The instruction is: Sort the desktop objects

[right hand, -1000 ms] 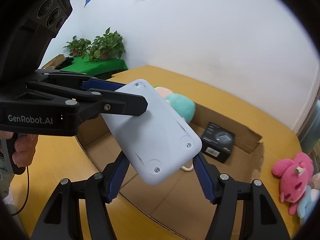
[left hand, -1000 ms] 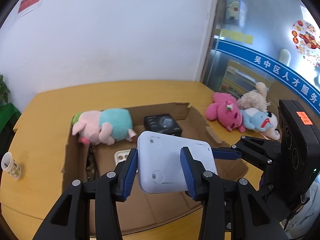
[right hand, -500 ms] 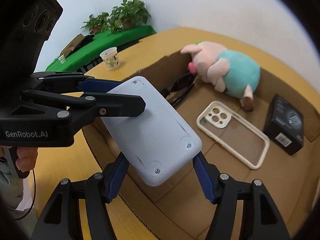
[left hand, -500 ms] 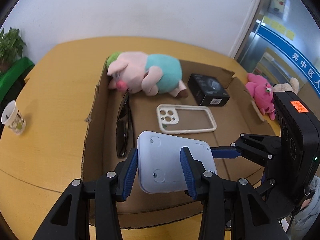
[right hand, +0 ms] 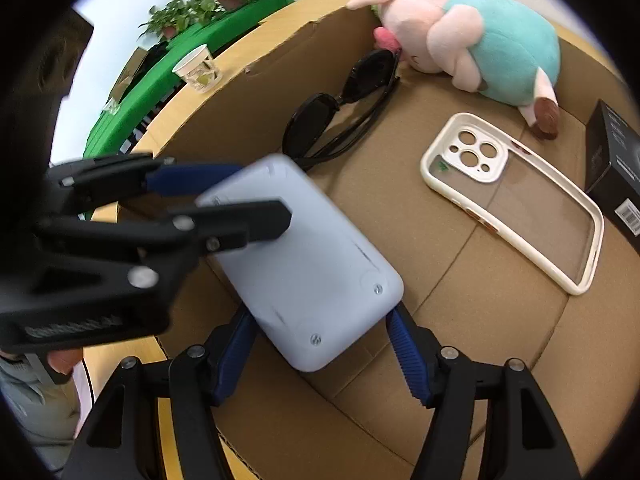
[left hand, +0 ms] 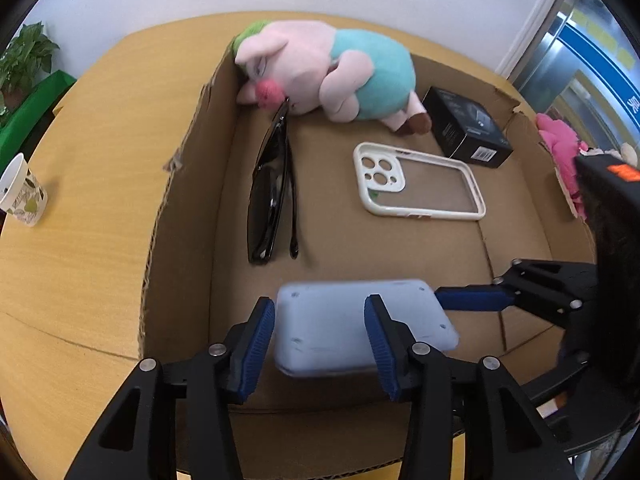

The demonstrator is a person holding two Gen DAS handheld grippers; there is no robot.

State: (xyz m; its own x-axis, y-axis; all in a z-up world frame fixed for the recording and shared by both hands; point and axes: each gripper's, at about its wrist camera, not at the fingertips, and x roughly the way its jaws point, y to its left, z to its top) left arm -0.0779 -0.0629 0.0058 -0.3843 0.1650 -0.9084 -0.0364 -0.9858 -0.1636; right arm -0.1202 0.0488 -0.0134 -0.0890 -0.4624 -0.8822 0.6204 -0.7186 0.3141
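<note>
A pale blue-white flat device (left hand: 352,324) (right hand: 316,276) hangs low inside the cardboard box (left hand: 188,216) (right hand: 256,96), near its front wall. My left gripper (left hand: 320,340) is shut on its near end. My right gripper (right hand: 320,354) grips its other end, and one of its fingers shows in the left wrist view (left hand: 472,300). In the box lie a pink pig plush (left hand: 328,72) (right hand: 476,36), black sunglasses (left hand: 272,184) (right hand: 344,108), a cream phone case (left hand: 416,180) (right hand: 512,204) and a black carton (left hand: 464,132) (right hand: 616,172).
The box stands on a wooden table (left hand: 100,160). A paper cup (left hand: 20,192) (right hand: 198,68) stands left of the box. A pink plush (left hand: 560,152) lies right of it. A green-covered table with plants (right hand: 208,12) is beyond.
Both grippers have carried the device forward and down into the box, from above its rim to just over the floor. The view has tilted downward.
</note>
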